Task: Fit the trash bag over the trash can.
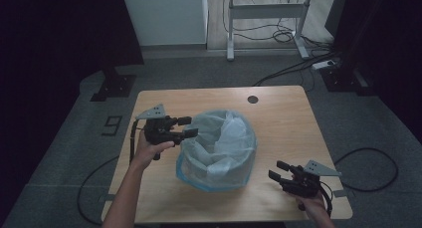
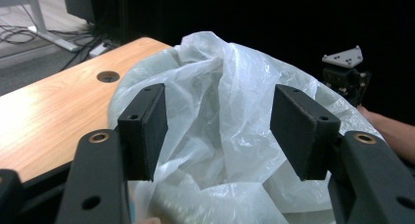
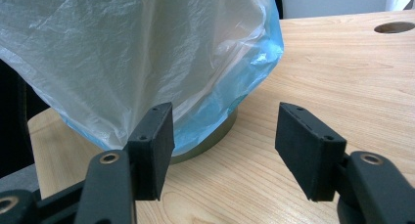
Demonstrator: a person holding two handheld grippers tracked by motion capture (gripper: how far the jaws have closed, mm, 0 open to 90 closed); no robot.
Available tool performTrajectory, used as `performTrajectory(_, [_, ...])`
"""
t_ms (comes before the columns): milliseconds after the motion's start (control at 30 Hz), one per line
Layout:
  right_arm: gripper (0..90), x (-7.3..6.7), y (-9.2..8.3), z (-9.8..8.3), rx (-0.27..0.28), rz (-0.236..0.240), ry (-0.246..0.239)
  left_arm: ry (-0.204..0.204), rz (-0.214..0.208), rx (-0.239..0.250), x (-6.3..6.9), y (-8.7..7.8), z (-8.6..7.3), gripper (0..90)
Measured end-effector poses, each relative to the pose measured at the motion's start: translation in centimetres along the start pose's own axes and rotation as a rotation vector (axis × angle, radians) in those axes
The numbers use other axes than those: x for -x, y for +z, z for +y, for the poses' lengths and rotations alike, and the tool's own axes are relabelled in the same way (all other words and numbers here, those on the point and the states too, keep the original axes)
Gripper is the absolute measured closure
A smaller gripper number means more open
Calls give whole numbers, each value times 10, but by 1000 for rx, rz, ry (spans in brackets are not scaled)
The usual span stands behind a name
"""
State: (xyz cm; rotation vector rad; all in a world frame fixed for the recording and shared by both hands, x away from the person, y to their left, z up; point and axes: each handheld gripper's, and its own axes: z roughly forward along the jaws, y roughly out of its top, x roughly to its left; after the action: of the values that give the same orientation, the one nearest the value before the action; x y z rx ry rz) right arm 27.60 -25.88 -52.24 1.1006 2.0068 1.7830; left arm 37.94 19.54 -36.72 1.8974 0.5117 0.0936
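A round bin lined with a pale blue and white plastic bag (image 1: 217, 151) stands in the middle of the wooden table (image 1: 278, 118). My left gripper (image 1: 187, 127) hovers at the bin's left rim, open, its jaws pointing right at the bag's crumpled top (image 2: 220, 101) with nothing between the pads. My right gripper (image 1: 277, 170) is low near the table's front right, open and aimed at the bin's lower side (image 3: 205, 131), where the bag's blue edge hangs over the base. In the left gripper view the right gripper (image 2: 345, 72) sits beyond the bag.
A round cable hole (image 1: 253, 99) lies near the table's far edge. Cables (image 1: 293, 68) run across the grey floor behind the table, by a white desk frame (image 1: 263, 19). Dark curtains close both sides.
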Motion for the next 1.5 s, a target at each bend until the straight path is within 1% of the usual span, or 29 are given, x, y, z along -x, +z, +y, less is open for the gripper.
performTrajectory(33, [397, 0, 0, 0, -1, 1, 0, 13, -14, -15, 0, 4, 4, 400])
performTrajectory(67, [397, 0, 0, 0, -1, 1, 0, 13, -14, -15, 0, 4, 4, 401])
performTrajectory(233, [408, 1, -1, -1, -5, 4, 4, 35, -37, -45, -3, 14, 13, 403])
performTrajectory(267, [412, 1, -1, -1, -9, 7, 5, 38, -44, -52, -4, 17, 14, 405])
performTrajectory(300, [414, 1, -1, -2, -9, 9, 5, 49, -61, -66, -5, 20, 16, 406])
performTrajectory(333, [414, 1, -1, -2, -9, 9, 5, 49, -61, -66, -5, 20, 16, 407])
performTrajectory(367, [416, 1, 0, -2, -12, 12, 5, 57, -74, -76, -5, 25, 19, 407])
performTrajectory(467, [418, 0, -1, -2, -13, 14, 5, 64, -84, -88, -6, 30, 23, 408])
performTrajectory(500, [418, 0, -1, -2, -13, 14, 5, 68, -88, -91, -7, 32, 25, 408])
performTrajectory(533, [419, 1, -2, -2, -12, 12, 8, 77, -101, -99, -6, 38, 30, 407])
performTrajectory(600, [419, 1, -2, -2, -11, 10, 9, 82, -100, -103, -6, 39, 32, 405])
performTrajectory(633, [420, 2, -2, -2, -10, 9, 11, 94, -97, -119, -5, 45, 36, 403])
performTrajectory(667, [420, 2, -2, -2, -10, 9, 11, 94, -97, -119, -5, 45, 36, 401])
performTrajectory(767, [420, 2, -3, -2, -8, 10, 14, 105, -115, -138, -4, 56, 43, 402])
performTrajectory(800, [420, 2, -3, -2, -8, 10, 14, 105, -115, -138, -4, 56, 43, 400])
performTrajectory(900, [427, 1, -3, -3, -13, 19, 14, 111, -112, -151, -5, 66, 50, 402])
performTrajectory(967, [428, 1, -3, -3, -13, 23, 14, 111, -114, -153, -5, 68, 52, 402])
performTrajectory(1000, [431, 0, -3, -3, -16, 28, 12, 117, -114, -172, -6, 74, 55, 411])
performTrajectory(1033, [431, 0, -3, -3, -16, 28, 12, 117, -114, -172, -6, 74, 55, 417])
performTrajectory(1067, [433, -1, -3, -3, -16, 31, 11, 119, -113, -199, -6, 79, 57, 431])
performTrajectory(1100, [433, -1, -3, -3, -16, 31, 11, 119, -113, -199, -6, 79, 57, 441])
performTrajectory(1167, [432, -1, -3, -2, -16, 32, 10, 129, -114, -239, -4, 84, 60, 448])
performTrajectory(1233, [432, -2, -4, -2, -15, 34, 8, 141, -115, -263, -2, 87, 61, 451])
performTrajectory(1300, [432, -2, -5, -2, -13, 34, 6, 153, -115, -270, 1, 86, 63, 451])
performTrajectory(1333, [432, -2, -5, -2, -11, 33, 8, 155, -115, -266, 2, 84, 65, 451])
performTrajectory(1433, [432, -2, -5, -2, -10, 32, 9, 147, -123, -236, 3, 80, 68, 451])
performTrajectory(1500, [432, -3, -4, -2, -11, 34, 6, 148, -125, -236, 3, 81, 70, 450])
